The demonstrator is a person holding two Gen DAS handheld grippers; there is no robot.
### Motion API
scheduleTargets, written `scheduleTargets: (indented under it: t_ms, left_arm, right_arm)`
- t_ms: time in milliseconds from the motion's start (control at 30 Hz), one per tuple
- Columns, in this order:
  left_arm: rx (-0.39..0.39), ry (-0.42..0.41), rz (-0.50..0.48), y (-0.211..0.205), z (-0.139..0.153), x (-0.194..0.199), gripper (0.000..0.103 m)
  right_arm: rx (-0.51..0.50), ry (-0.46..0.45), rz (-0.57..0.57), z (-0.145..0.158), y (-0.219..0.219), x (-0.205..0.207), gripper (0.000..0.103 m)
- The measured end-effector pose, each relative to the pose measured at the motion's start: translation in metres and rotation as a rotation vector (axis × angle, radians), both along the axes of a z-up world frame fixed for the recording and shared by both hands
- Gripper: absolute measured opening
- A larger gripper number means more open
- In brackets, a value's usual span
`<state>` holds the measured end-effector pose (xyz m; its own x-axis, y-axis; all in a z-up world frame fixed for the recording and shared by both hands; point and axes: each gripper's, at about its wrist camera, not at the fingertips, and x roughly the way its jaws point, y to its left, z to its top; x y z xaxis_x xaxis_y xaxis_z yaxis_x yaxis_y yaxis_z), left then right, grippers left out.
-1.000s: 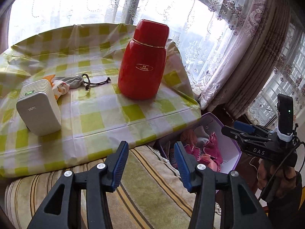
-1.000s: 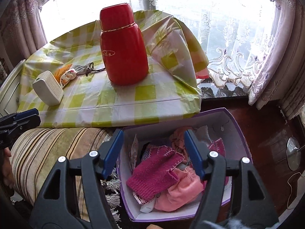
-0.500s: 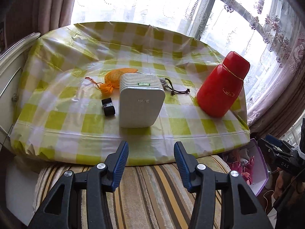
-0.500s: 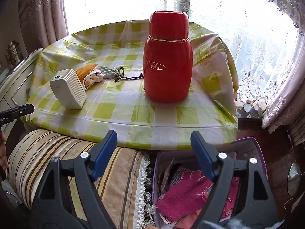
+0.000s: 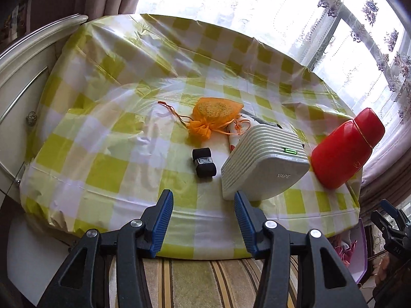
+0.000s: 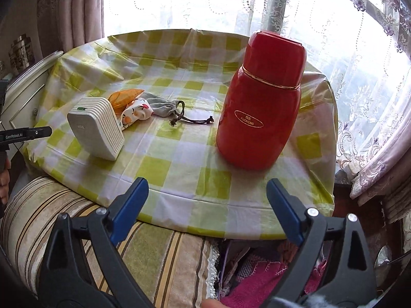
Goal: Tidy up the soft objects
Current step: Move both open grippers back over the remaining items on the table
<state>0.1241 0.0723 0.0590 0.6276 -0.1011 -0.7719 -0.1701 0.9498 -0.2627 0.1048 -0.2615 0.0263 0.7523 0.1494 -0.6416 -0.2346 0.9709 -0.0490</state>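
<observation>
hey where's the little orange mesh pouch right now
In the left wrist view the orange mesh pouch lies near the middle of the checked tablecloth, just behind the small black item and left of the white ribbed box.

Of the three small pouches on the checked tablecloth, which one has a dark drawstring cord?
The grey pouch, lying nearest the red flask. Its dark cord trails across the cloth. The orange mesh pouch has thin orange ribbon; the floral pouch shows no cord.

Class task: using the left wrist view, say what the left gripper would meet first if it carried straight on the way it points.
Probably the checked tablecloth just short of the small black object; the left gripper is empty. Depth is uncertain.
</observation>
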Motion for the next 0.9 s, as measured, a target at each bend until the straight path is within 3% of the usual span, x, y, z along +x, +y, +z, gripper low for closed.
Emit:
scheduleTargets:
  t_ms: [267, 467, 733, 900]
  left_arm:
    - [-0.086, 0.060, -0.048, 0.019, -0.029, 0.047, 0.050]
    - [-0.078, 0.086, -0.097, 0.021, -0.044, 0.074, 0.050]
    - [0.079, 0.061, -0.356, 0.012, -0.056, 0.092, 0.051]
    - [0.240, 0.053, -0.565, -0.003, -0.066, 0.096, 0.054]
  right_arm:
    - [-0.029, -0.006, 0.053, 0.000, 0.021, 0.027, 0.094]
    - [-0.027, 0.019, 0.119, -0.004, 0.036, 0.046, 0.094]
    - [0.000, 0.042, 0.195, -0.007, 0.050, 0.071, 0.094]
    - [-0.010, 0.057, 0.248, -0.004, 0.058, 0.090, 0.094]
